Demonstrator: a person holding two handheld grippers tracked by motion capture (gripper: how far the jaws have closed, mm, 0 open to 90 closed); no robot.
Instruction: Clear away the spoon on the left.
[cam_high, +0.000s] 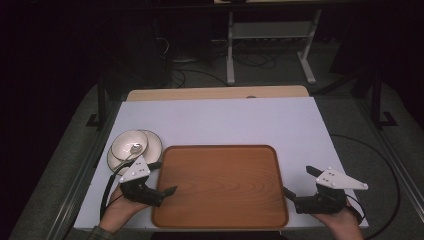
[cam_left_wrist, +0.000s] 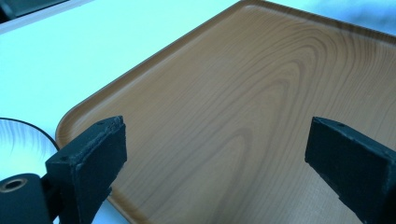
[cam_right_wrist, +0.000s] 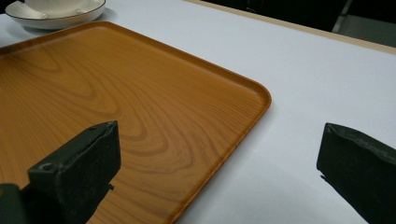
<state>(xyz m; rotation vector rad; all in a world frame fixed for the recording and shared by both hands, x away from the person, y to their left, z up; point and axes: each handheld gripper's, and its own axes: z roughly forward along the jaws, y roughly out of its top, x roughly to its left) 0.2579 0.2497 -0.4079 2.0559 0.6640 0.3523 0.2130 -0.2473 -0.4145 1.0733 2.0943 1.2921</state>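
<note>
Between the left tongs (cam_high: 161, 176) and right tongs (cam_high: 298, 181), both gaping wide and empty, lies the stiff, probably light, slick wooden tray (cam_high: 220, 185), best gripped by its raised side rims.

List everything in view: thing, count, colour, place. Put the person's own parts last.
tray: one, orange-brown wood grain, middle of the table's near half, nothing on it.
cup: one, white, on the saucer.
saucer: one, white with a dark rim, on the table beside the tray's far left corner.
table: one, white top with a tan strip along the far edge.
metal stand: one, pale grey, on the floor beyond the table.
left gripper: one, black, jaws open, over the tray's left edge.
right gripper: one, black, jaws open, just right of the tray.
</note>
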